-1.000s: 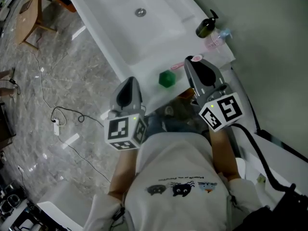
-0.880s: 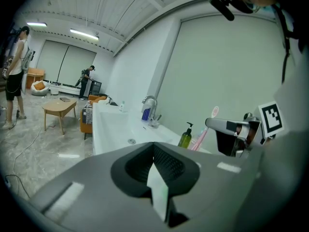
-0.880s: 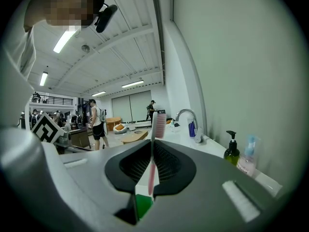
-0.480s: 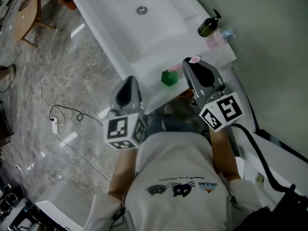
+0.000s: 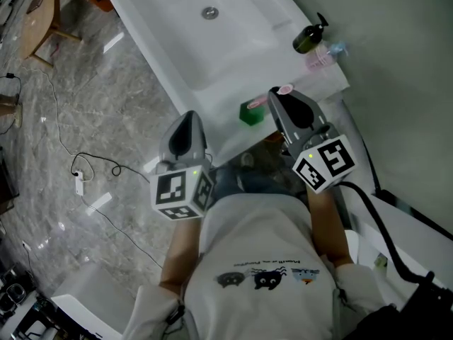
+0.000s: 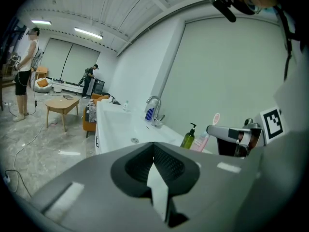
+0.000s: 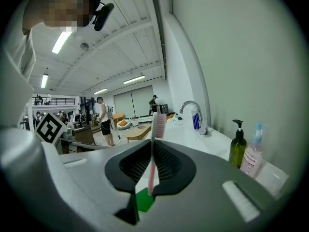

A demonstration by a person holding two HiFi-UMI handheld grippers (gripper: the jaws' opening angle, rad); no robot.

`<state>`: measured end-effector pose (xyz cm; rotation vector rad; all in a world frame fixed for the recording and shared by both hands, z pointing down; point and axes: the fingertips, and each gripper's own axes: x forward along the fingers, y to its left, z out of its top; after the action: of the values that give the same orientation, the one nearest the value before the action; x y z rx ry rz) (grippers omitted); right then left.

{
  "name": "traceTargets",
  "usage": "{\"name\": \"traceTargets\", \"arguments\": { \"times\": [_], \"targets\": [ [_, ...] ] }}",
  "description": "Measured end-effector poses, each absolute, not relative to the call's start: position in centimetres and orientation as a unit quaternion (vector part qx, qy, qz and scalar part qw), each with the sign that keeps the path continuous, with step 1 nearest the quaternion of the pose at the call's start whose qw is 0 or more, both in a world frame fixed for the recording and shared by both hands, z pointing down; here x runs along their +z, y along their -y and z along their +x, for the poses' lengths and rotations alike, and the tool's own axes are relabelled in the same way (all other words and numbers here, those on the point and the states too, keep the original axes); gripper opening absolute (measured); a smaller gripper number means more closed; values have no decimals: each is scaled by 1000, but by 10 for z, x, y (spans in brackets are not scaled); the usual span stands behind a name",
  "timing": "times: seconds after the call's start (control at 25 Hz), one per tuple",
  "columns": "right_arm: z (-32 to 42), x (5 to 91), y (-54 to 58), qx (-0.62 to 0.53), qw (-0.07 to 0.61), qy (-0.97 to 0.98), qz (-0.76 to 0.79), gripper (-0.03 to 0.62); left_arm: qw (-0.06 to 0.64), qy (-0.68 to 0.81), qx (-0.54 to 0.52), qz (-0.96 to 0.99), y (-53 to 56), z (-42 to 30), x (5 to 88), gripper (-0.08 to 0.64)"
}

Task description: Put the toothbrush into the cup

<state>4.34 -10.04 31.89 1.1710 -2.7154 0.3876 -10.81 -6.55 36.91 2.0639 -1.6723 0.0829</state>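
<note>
Right claw [image 7: 152,151] tight on pink toothbrush [image 7: 158,122], near green cup [image 7: 143,200].

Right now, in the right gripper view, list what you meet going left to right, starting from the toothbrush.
toothbrush → tap → dark green soap bottle → pink bottle. The green cup overlaps the toothbrush, so it is left out.

At 6 o'clock, left gripper [image 6: 155,164], jaws pressed together, nothing between them. Beyond, toward 10 o'clock, white washbasin [image 6: 116,128] with chrome tap [image 6: 153,105]. At 3 o'clock, right gripper [image 6: 231,133], pink toothbrush [image 6: 216,119] head upright at its tip; olive pump bottle [image 6: 188,136] and pink bottle [image 6: 201,141] just beside. At 9 o'clock, wooden table [image 6: 63,105]; farther off, one person [image 6: 24,76] and another person [image 6: 91,80], both standing.
</note>
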Motion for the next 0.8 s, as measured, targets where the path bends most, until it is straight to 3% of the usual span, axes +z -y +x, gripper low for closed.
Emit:
{"name": "traceTargets", "arguments": {
  "times": [0.8],
  "targets": [
    [52,340,104,165,77,897,402,20,245,608,37,754,67,-107,373,0]
  ]
}}
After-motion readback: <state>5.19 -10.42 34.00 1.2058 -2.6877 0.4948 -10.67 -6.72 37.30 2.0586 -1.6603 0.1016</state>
